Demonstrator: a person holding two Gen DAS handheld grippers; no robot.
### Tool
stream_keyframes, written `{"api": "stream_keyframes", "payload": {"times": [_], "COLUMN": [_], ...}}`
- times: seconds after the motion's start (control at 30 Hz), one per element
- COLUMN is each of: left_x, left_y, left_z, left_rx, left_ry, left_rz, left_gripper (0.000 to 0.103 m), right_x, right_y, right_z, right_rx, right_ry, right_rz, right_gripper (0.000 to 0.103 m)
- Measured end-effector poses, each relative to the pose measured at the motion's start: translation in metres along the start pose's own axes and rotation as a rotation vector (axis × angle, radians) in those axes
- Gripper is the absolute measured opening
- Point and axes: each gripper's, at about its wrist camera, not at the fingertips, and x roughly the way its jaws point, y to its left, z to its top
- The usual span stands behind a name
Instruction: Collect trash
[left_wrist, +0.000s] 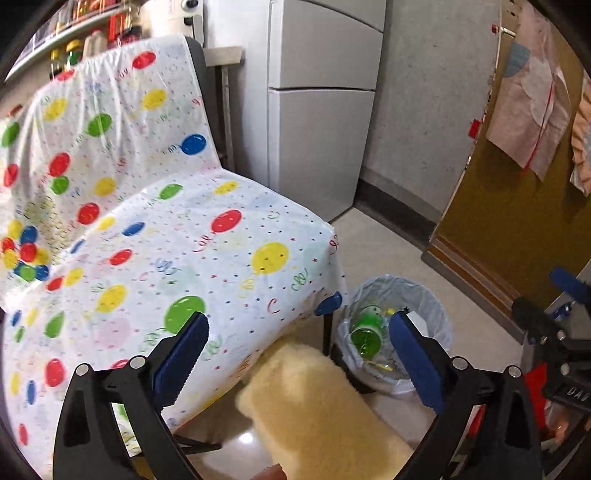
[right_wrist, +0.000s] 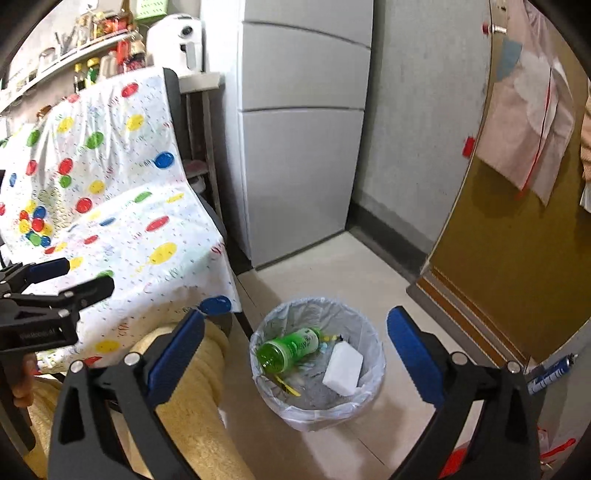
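Right gripper (right_wrist: 295, 354) open above crinkly plastic-lined bin (right_wrist: 373, 369).

Green bottle (right_wrist: 290, 348) (tipped) in bin (right_wrist: 373, 354)

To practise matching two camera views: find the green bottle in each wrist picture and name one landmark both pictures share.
Left wrist view: the green bottle lies in the lined bin, lower right of centre, just left of the gripper's right finger.
Right wrist view: the green bottle lies in the bin, low centre, beside a white block.
Shared landmark: the white fridge.
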Motion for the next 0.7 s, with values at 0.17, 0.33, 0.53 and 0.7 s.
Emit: {"api": "stream_keyframes", "payload": {"times": [0.17, 0.33, 0.53, 0.7], "left_x": [-0.015, -0.009, -0.003, -0.004], "left_y": [0.004, 0.005, 0.008, 0.009], "left_z": [-0.002, -0.001, -0.001, -0.001], "left_rx": [-0.006, -0.009, -0.018, -0.024], "left_ry": [-0.017, 0.0, 0.014, 0.018], "left_rz": [0.036, 0.055, 0.055, 0.055], "left_gripper": [0.097, 0.097, 0.097, 0.097], "right_x": [0.002, 0.023, 0.026, 0.027], "right_y": [-0.003, -0.019, -0.02, -0.02], "right_z": [-0.002, -0.01, -0.015, -0.014], "right_rx": [-0.014, 0.037, 0.04, 0.043], "right_ry": [0.031, 0.111, 0.123, 0.128], "right_rz": [-0.062, -0.102, -0.096, -0.097], "right_gripper": [0.097, 0.097, 0.097, 0.097]}}
